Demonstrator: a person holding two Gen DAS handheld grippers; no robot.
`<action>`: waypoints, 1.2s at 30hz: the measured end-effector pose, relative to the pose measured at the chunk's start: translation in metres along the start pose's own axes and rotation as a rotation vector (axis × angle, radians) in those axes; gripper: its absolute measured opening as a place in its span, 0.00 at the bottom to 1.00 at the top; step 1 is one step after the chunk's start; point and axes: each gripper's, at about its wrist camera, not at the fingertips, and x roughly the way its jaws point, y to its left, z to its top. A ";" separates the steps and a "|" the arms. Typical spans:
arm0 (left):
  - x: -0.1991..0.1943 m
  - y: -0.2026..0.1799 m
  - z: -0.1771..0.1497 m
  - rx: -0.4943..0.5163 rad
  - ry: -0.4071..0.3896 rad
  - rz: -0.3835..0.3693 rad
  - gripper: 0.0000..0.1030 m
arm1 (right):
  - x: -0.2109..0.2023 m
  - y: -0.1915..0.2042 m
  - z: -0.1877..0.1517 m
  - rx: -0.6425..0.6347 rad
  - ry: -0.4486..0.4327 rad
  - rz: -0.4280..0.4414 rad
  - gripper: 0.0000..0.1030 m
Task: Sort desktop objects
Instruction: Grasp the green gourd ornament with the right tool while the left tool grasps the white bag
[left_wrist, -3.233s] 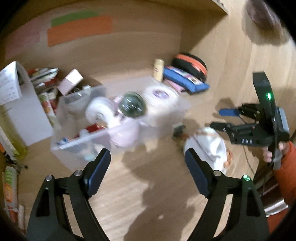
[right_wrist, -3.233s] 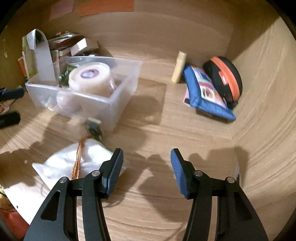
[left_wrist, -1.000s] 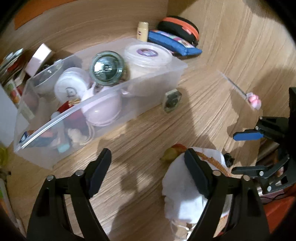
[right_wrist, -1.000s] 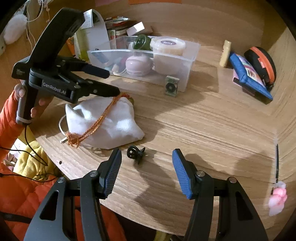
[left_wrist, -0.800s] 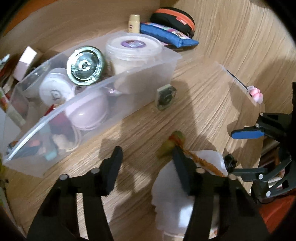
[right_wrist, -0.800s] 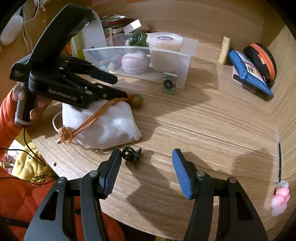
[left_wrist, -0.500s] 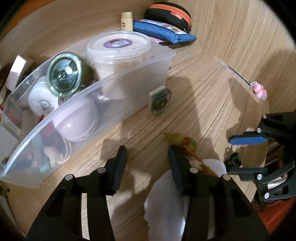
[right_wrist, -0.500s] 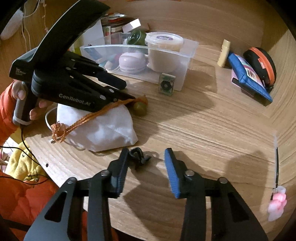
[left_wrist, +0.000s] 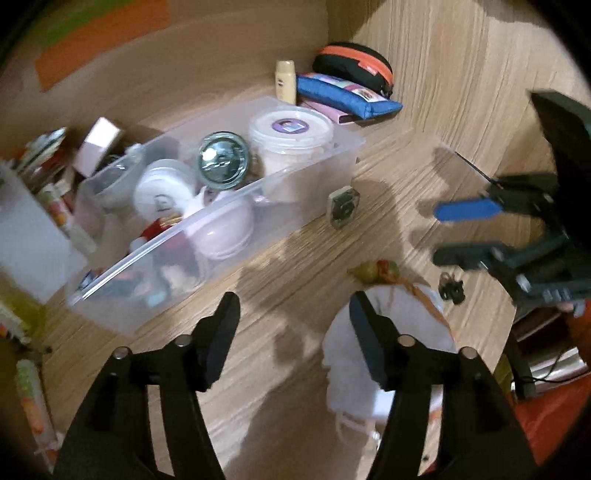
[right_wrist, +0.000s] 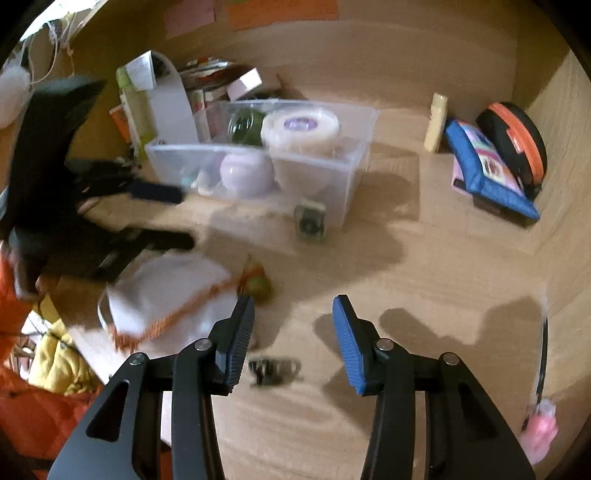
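Wooden desk (right_wrist: 424, 258): motion-blurred. Left gripper (left_wrist: 293, 334), right gripper (right_wrist: 293, 338) opening, empty. Black clip (right_wrist: 273, 367) indistinct near front edge; white pouch (left_wrist: 406, 321) partly hidden.

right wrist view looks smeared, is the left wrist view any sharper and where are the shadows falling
Right wrist view: motion blur smears the white pouch and small black clip; the right gripper, jaws opening, stays crisp. Left wrist view: also blurred, worst at the left edge; the clear bin reads fairly well. Both: fisheye bending, dark gripper shadows across the wooden desk.
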 end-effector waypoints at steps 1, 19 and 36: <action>-0.003 0.001 -0.003 -0.004 -0.001 0.005 0.61 | 0.003 0.001 0.005 -0.004 0.001 0.005 0.39; -0.021 -0.015 -0.022 -0.041 -0.046 -0.124 0.72 | 0.054 0.024 0.016 -0.154 0.145 -0.032 0.23; 0.035 -0.046 -0.016 -0.025 0.045 -0.251 0.92 | 0.035 0.006 0.007 -0.113 0.084 -0.079 0.23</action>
